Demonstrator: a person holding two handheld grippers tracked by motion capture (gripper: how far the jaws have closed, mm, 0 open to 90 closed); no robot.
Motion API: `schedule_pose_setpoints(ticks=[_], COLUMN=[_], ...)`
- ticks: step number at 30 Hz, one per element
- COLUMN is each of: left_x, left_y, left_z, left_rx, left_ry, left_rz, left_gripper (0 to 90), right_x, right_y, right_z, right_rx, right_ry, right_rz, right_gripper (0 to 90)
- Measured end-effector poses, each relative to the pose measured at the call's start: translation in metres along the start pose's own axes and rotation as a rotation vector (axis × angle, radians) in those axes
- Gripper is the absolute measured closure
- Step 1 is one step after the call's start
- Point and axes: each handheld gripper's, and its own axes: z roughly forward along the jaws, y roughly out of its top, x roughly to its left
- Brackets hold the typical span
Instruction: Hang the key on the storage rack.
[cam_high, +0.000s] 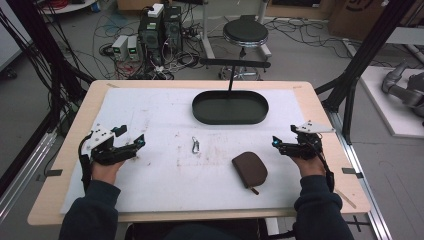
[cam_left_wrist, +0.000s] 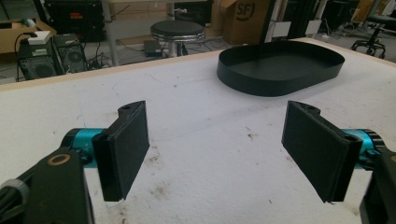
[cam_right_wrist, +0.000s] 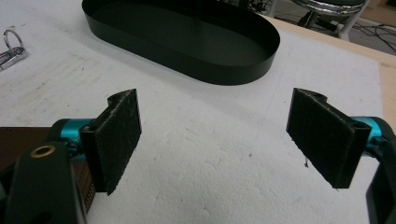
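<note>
Brown pouch (cam_high: 249, 169) and small metal carabiner (cam_high: 195, 145): both flat on the white mat (cam_high: 150, 170), untouched, carabiner near the middle, pouch to its right and nearer the person, just left of the right gripper.

At far left, black frame posts (cam_high: 35, 65) hung with cables, above grey floor. Next, left gripper (cam_high: 131, 146) over the mat's left part, jaws wide apart with nothing between, pads (cam_left_wrist: 126, 147) hovering above stained, scuffed white foam. Mat spread over a pale wooden table (cam_high: 75, 125), wood bare along the edges.

Beyond the table's far edge, computer towers (cam_high: 161, 27) and power supplies among tangled wires on the floor. Right of those, a round black stool (cam_high: 245, 32).

Far centre of the mat, an oval black tray (cam_high: 230, 120) with low walls, a thin black stand rising behind it.

Right gripper (cam_high: 281, 145) near the mat's right edge, jaws also spread wide and holding nothing, pads (cam_right_wrist: 116, 140) above bare foam, tray ahead.

At far right, another black post (cam_high: 360, 60), a white platform and part of a grey robot arm (cam_high: 405, 87).
</note>
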Motion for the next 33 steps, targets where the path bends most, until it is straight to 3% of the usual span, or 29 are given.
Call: schedule_pose_setpoints(ticks=[33], left_x=[-0.0017], left_y=[-0.0008], left_z=[0.0032], left_rx=[0.005], left_ry=[-0.011], left_rz=[0.001], left_gripper=[23.0], right_x=[-0.0008], right_y=[-0.0006], right_z=[-0.0004], right_rx=[0.001], right_ry=[-0.001], right_rz=[-0.001], right_gripper=[18.1])
